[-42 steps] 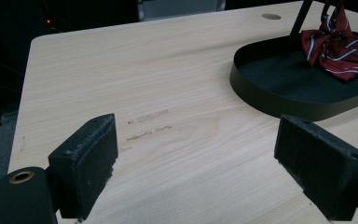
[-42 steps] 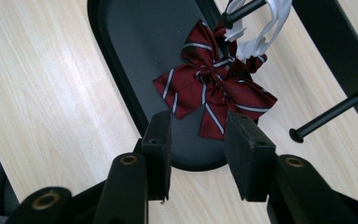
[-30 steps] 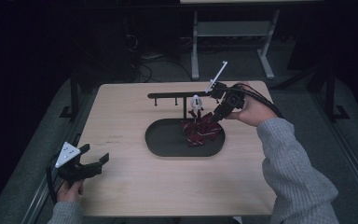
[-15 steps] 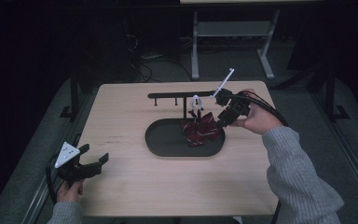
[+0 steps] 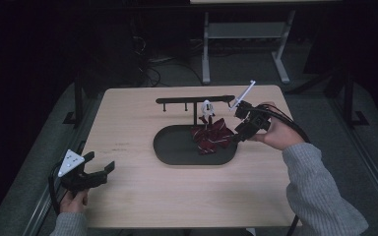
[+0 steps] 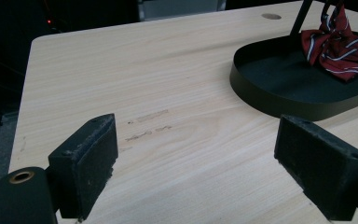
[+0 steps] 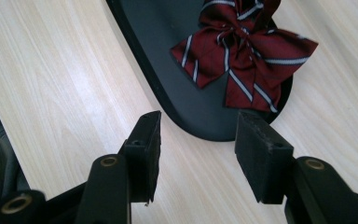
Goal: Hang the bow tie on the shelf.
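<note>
- Since the right tongs [image 5: 237, 139] stand just off the near right end of the black oval tray [image 5: 177, 153], their jaws apart with nothing between them, the work in hand looks like a reach for the striped bow tie [image 5: 211, 137], or a retreat from it; the pictures alone cannot settle which.
- The bow tie, dark red with thin white stripes, lies in the right part of the tray, at the foot of the black stand [image 5: 195, 101] that rises from it. A strap or loop seems to run up from the bow toward the stand's crossbar, though it is too small to be sure.
- In the right gripper view the bow tie [image 7: 242, 51] lies ahead of the two pads, which hover over the wooden surface [image 7: 51, 79] and the tray's rounded rim [image 7: 200, 133], touching neither. That angle suits a low, slanting approach over the rim.
- The left tongs [image 5: 101, 172] rest well apart from the tray, at the near left corner of the surface, jaws wide and empty; probably parked there to keep clear.
- A small white figure-like thing [image 5: 206, 107] hangs or stands beside the stand's post; what it is I cannot tell.
</note>
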